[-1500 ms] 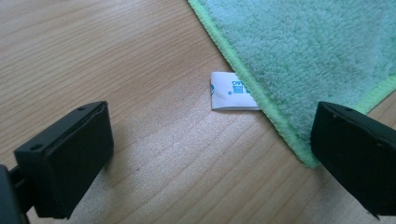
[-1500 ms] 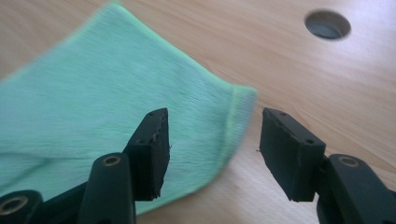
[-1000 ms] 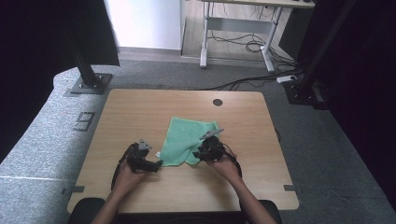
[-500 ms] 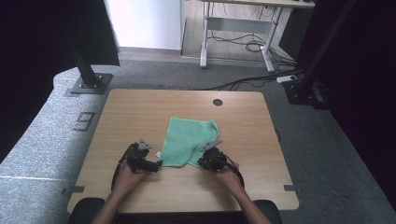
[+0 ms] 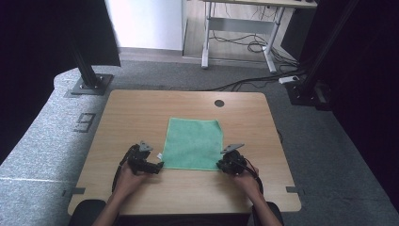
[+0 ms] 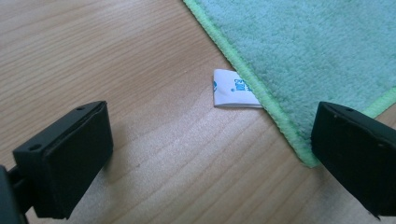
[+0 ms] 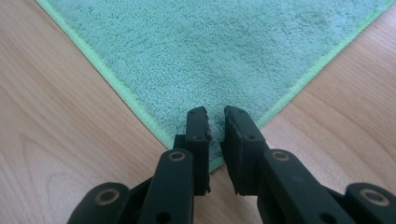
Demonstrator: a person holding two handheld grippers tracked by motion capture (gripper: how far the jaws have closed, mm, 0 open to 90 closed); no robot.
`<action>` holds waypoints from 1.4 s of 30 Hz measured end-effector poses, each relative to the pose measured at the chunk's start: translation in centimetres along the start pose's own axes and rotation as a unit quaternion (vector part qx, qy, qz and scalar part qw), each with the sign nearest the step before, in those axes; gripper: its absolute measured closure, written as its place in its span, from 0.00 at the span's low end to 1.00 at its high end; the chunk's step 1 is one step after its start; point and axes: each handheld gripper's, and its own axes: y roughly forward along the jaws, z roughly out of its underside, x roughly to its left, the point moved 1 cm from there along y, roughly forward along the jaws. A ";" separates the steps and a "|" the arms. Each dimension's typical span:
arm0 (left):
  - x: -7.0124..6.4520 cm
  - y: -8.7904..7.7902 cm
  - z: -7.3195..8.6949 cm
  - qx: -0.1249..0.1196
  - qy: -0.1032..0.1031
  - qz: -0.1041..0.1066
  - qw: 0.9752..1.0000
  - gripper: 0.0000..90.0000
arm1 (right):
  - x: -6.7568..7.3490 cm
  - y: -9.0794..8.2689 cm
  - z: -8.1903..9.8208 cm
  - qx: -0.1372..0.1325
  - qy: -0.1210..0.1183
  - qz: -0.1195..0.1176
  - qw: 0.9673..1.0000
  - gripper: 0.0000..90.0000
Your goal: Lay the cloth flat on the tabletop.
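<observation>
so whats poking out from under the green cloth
A white label sticks out from under the green cloth's edge, lying on the wooden table. Whatever else lies beneath the cloth is covered.

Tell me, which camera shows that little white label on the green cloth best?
The left gripper view: the white label lies close up at the green cloth's hem, blue print visible. In the high view it is a tiny speck; the right gripper view shows another corner of the cloth.
</observation>
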 end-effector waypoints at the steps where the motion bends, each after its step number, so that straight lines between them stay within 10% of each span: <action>1: -0.1 -0.1 0.1 0.000 0.000 -0.001 1.000 0.00 | 0.1 -0.1 0.1 0.000 -0.001 0.000 1.000 0.87; 11: -1.6 -1.3 0.8 0.011 0.012 0.001 1.000 0.00 | 0.5 -1.2 0.7 -0.002 -0.004 -0.015 1.000 0.71; 15: -0.5 -1.4 -0.6 -0.036 -0.024 0.015 0.999 0.00 | -1.3 -1.2 -0.7 -0.025 0.018 -0.008 0.999 0.75; 20: -0.7 0.2 -0.4 0.001 0.002 -0.015 1.000 0.00 | -4.3 0.2 -4.1 -0.043 0.032 0.024 0.998 0.76; 29: -0.7 0.2 -0.3 -0.003 0.000 -0.006 1.000 0.01 | -8.6 3.8 -9.4 -0.053 0.056 0.071 0.994 0.58; 42: -0.6 0.3 -0.3 -0.003 -0.002 -0.004 1.000 0.01 | -12.7 7.5 -9.4 -0.026 0.088 0.107 0.990 0.52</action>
